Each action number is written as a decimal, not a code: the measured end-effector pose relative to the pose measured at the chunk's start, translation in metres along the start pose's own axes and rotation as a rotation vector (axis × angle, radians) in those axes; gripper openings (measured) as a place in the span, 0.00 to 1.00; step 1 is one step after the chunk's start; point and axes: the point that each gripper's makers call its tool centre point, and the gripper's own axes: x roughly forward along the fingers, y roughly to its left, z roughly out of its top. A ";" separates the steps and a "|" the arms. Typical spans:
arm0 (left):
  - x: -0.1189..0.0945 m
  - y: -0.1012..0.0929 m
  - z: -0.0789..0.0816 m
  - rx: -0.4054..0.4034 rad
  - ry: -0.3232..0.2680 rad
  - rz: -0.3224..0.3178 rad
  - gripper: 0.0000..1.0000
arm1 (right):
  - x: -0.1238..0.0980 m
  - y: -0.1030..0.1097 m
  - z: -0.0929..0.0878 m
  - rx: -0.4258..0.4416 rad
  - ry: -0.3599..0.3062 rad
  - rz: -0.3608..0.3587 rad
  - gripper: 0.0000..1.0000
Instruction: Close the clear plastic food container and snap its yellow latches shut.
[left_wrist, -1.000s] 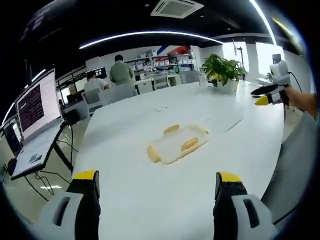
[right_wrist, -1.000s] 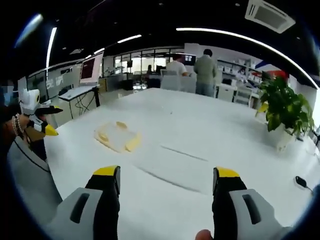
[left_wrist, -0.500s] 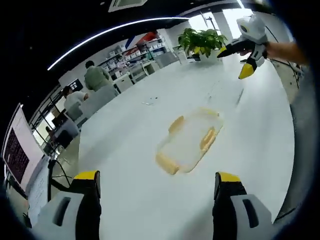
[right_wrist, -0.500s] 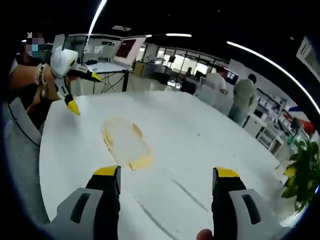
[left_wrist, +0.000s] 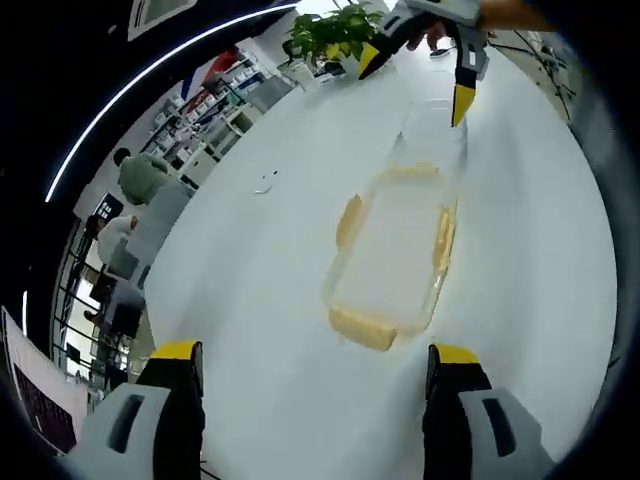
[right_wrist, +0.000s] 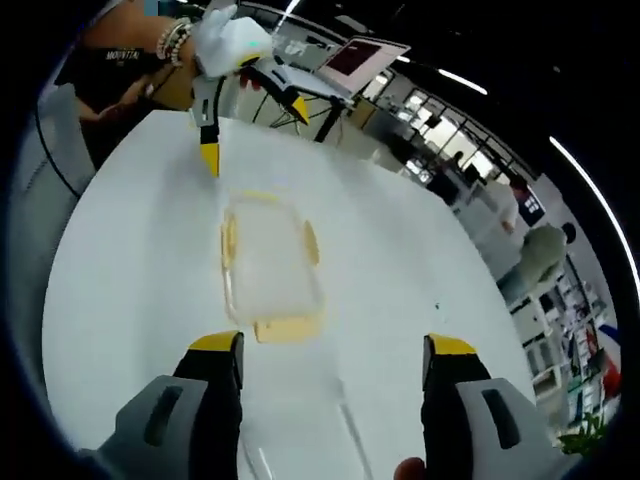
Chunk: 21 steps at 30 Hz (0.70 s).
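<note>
Left gripper view: container (left_wrist: 393, 255) between open tools.

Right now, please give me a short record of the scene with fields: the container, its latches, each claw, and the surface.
container: clear rectangular plastic food container lying flat on the table, between the two claws
latches: yellow latch flaps on its long sides and on its ends; snapped or not, cannot tell
left claw: open, holding nothing, short of the container
right claw: open, holding nothing, at the opposite end
surface: large white table
background: green potted plant at the far edge
</note>
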 end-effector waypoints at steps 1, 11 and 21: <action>0.005 0.002 0.001 0.017 0.003 -0.009 0.88 | 0.007 0.001 -0.001 -0.012 0.011 0.015 0.71; 0.035 0.007 0.003 0.128 0.040 -0.088 0.93 | 0.038 0.003 0.000 -0.076 0.039 0.096 0.68; 0.050 -0.005 0.004 0.174 0.053 -0.164 0.91 | 0.061 0.021 -0.017 -0.099 0.119 0.226 0.64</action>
